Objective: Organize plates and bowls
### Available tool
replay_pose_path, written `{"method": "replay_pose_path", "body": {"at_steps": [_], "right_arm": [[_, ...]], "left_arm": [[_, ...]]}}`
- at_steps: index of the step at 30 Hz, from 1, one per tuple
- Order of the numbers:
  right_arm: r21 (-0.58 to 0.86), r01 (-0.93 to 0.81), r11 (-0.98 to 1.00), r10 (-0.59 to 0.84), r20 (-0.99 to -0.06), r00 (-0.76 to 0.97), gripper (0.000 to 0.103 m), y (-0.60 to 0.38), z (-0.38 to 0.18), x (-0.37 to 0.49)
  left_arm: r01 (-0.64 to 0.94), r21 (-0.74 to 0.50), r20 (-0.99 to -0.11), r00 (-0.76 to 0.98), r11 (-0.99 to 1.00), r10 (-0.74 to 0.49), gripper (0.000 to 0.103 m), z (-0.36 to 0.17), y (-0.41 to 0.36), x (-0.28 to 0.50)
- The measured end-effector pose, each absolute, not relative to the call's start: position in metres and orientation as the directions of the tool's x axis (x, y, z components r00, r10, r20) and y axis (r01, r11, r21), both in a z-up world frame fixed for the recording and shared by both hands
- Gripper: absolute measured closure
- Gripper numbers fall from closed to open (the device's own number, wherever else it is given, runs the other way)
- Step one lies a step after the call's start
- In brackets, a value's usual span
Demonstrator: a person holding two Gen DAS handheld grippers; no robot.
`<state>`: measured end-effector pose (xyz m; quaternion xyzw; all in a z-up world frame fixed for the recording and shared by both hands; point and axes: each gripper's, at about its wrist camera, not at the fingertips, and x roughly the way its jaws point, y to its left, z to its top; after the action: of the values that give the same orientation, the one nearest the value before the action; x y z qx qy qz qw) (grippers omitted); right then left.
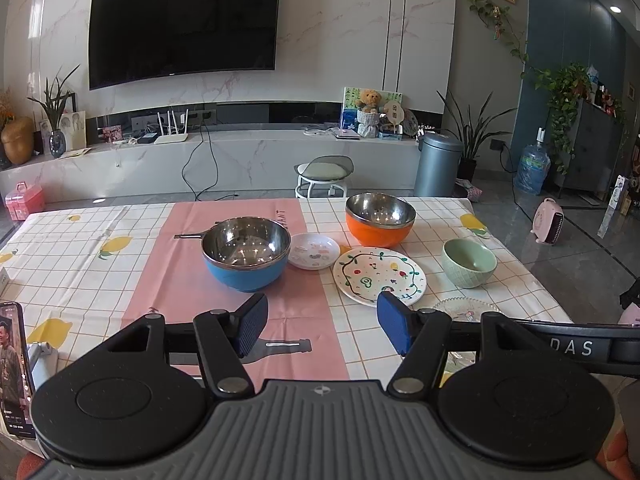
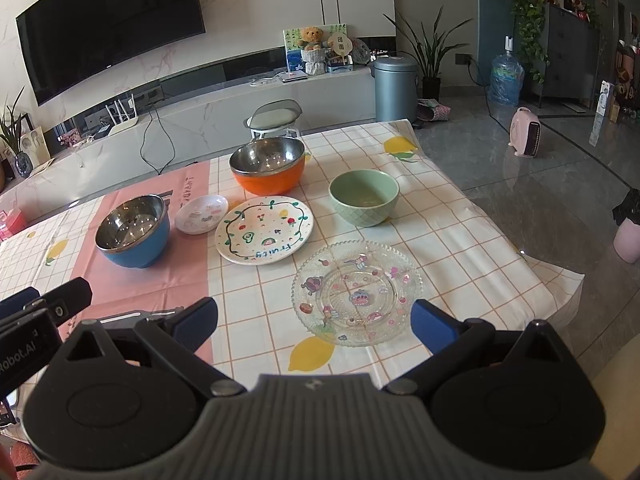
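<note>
Two grippers, left gripper (image 1: 322, 326) and right gripper (image 2: 314, 322), hover tilted down, jaws wide, nothing held.
Clear patterned glass plate (image 2: 356, 292) at twelve o'clock of the right; blue steel-lined bowl (image 1: 246, 254) at eleven of the left, seemingly unobstructed.

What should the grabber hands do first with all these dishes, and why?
Probably ease the right gripper down onto the clear glass plate. Its jaws are open and empty, and that plate lies right in front of them, nearest of all. The left gripper is open and empty too, but the blue bowl sits farther off.
</note>
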<state>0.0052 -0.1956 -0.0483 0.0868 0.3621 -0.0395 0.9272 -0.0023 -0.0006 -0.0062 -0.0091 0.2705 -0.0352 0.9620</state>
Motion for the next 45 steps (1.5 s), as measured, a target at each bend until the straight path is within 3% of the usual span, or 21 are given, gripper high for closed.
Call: {"method": "replay_pose_path", "body": {"at_steps": [45], "right_arm": [[0.105, 0.142, 0.984, -0.041, -0.646, 0.762, 0.003, -0.21, -0.056, 0.007]], "left_arm": [[0.076, -0.06, -0.525, 0.846, 0.995, -0.096, 0.028, -0.021, -0.007, -0.006]]}}
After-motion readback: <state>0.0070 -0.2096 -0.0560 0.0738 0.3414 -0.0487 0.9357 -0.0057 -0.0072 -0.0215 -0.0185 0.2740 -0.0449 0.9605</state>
